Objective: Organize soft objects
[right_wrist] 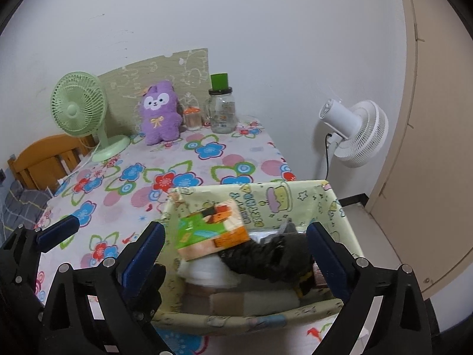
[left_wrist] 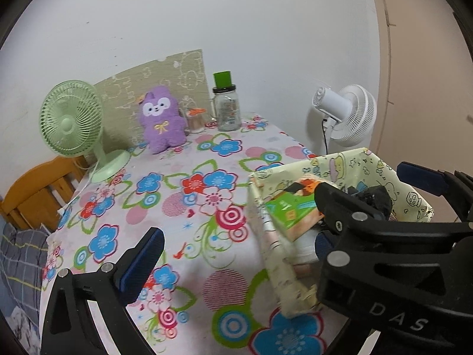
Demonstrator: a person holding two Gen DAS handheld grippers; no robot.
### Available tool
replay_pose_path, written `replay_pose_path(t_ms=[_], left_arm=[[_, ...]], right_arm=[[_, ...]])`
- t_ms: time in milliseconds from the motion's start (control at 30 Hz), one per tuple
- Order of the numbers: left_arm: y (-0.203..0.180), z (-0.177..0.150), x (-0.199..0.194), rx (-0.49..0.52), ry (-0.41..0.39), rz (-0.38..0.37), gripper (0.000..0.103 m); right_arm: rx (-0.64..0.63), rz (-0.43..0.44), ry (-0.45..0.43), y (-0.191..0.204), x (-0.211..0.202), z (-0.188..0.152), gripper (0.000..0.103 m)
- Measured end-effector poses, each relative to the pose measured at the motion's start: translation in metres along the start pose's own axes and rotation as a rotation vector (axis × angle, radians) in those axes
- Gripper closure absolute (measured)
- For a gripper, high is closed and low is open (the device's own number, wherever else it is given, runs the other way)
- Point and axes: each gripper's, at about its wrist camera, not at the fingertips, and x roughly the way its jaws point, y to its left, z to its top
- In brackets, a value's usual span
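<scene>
Both grippers are standing with jaws spread wide and nothing between the pads: the right gripper (right_wrist: 236, 251) is hovering over the near half of the pale yellow fabric basket (right_wrist: 310, 204), while the left gripper (left_wrist: 236, 236) is hanging just beside that basket's left wall, above the flowered tablecloth (left_wrist: 189, 153). Inside the basket, a green-and-orange tissue pack (right_wrist: 210, 230) is lying tilted on a white roll (right_wrist: 212, 269) beside a crumpled black item (right_wrist: 266, 257). Well apart, by the far wall, a purple plush toy (left_wrist: 162, 121) is sitting upright between a green desk fan (left_wrist: 74, 118) and a glass jar (left_wrist: 227, 109).
</scene>
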Motion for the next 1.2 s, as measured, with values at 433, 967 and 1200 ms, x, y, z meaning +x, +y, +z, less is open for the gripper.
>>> replay_pose_path(t_ms=[433, 967, 1200], left_arm=[[0.050, -0.018, -0.021, -0.061, -0.009, 0.059, 0.000], [0.096, -0.036, -0.059, -0.112, -0.057, 0.147, 0.000], [0.111, -0.044, -0.092, -0.128, -0.107, 0.173, 0.000]], right_arm=[[-0.024, 0.023, -0.030, 0.042, -0.016, -0.006, 0.005], [-0.076, 0.025, -0.126, 0.083, -0.058, -0.008, 0.005], [-0.077, 0.051, -0.188, 0.092, -0.084, -0.008, 0.001]])
